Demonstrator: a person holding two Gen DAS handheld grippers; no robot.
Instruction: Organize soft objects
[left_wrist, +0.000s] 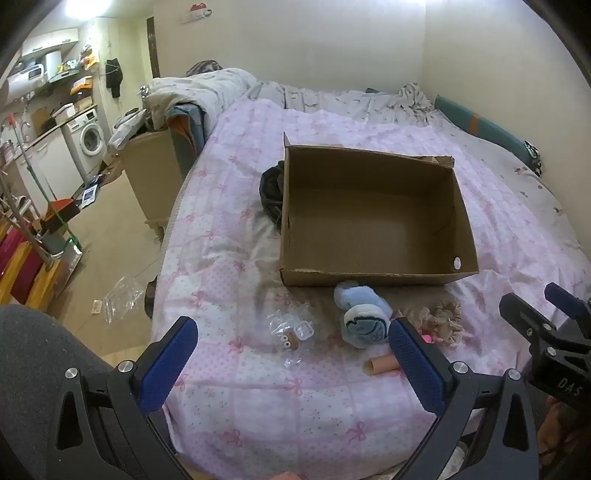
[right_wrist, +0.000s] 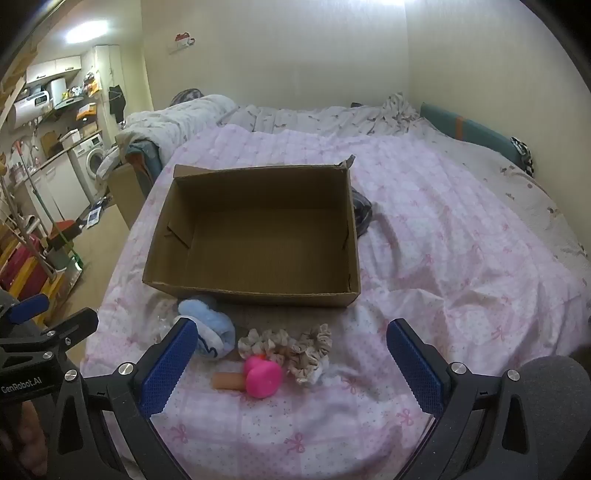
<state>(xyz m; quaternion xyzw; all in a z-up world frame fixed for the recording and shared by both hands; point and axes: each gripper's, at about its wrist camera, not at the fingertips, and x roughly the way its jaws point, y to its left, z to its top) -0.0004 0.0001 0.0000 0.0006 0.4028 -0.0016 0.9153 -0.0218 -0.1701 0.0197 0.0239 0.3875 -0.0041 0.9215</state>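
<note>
An empty cardboard box stands open on the pink bedspread. In front of it lie a blue plush toy, beige scrunchies, a pink soft toy and a tan cylinder. My left gripper is open and empty above the near bed edge, left of the toys. My right gripper is open and empty, the toys just ahead between its fingers. The right gripper also shows at the right edge of the left wrist view.
A clear plastic bag with small parts lies left of the plush. A dark garment sits behind the box. Crumpled bedding is at the head of the bed. A cabinet and floor clutter stand to the left.
</note>
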